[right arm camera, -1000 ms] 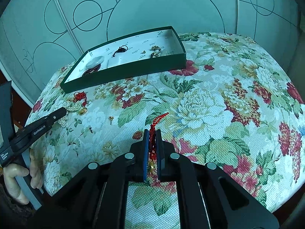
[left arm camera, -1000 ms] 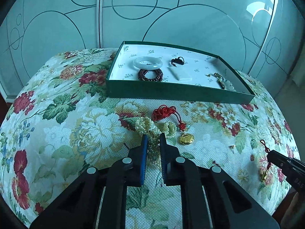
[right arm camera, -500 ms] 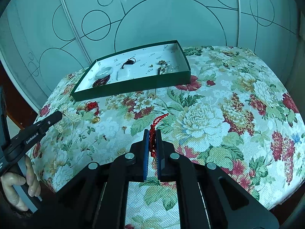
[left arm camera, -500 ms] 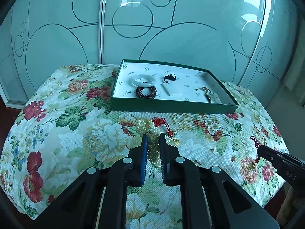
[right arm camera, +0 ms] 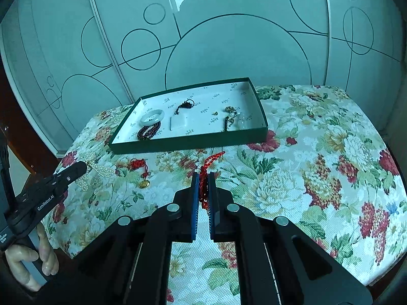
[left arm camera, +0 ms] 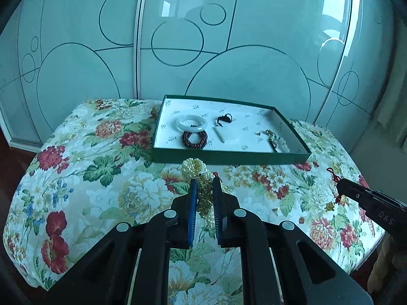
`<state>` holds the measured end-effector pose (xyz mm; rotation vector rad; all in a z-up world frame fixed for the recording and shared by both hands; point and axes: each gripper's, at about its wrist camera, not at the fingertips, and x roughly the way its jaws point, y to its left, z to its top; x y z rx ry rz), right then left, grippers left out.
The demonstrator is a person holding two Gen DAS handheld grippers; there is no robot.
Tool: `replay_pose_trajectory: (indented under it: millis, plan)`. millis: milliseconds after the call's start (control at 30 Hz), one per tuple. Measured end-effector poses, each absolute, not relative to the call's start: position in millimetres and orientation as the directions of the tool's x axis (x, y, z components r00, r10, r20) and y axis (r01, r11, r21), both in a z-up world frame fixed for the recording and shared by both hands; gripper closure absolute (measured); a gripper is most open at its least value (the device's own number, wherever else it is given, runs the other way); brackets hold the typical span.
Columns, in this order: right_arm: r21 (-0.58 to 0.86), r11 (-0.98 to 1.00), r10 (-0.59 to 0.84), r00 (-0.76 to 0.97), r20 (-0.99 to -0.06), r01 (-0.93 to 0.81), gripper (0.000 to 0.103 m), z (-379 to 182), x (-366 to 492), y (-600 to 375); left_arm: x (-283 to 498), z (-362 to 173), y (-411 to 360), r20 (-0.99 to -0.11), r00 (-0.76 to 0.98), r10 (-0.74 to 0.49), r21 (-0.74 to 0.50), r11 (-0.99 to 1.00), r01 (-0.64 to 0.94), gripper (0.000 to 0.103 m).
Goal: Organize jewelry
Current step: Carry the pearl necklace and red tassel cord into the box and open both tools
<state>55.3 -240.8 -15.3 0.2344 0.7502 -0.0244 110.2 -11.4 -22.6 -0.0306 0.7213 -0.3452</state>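
The left gripper (left arm camera: 204,181) is clamped on a bunch of pearls (left arm camera: 201,178), lifted clear of the floral cloth (left arm camera: 101,178) just in front of the green tray (left arm camera: 229,157). The right gripper (right arm camera: 203,176) is pinched tight on a red cord (right arm camera: 207,165), also off the cloth on the tray's near side. A second red cord with a gold pendant (right arm camera: 143,183) lies in front of the tray's left end, and a white bangle (left arm camera: 191,123) and dark beads (left arm camera: 194,139) sit inside the tray.

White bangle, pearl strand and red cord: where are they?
White bangle (left arm camera: 191,123), left wrist view, near rim.
Pearl strand (left arm camera: 193,167), left wrist view, bunched top end.
Red cord (right arm camera: 212,158), right wrist view, free braided end.
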Motion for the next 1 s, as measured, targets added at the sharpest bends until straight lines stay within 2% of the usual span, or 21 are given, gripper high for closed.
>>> replay_pose_trajectory:
  millis: [333, 533, 1000]
  plan:
    - [0.202, 0.977, 0.069, 0.808, -0.585, 0.063, 0.097, 27, 107, -241, 149, 10, -35, -0.589, 0.730, -0.346, -0.119, 0.931, 0.345, 0.091]
    - [0.230, 0.971, 0.084, 0.816, -0.572, 0.061, 0.097, 31, 152, -250, 191, 13, -59, -0.584, 0.726, -0.363, -0.118, 0.923, 0.366, 0.091]
    - [0.213, 0.973, 0.095, 0.685, -0.723, 0.090, 0.096, -51, 230, -249, 268, -68, -99, -0.721, 0.622, -0.307, -0.071, 0.925, 0.374, 0.091]
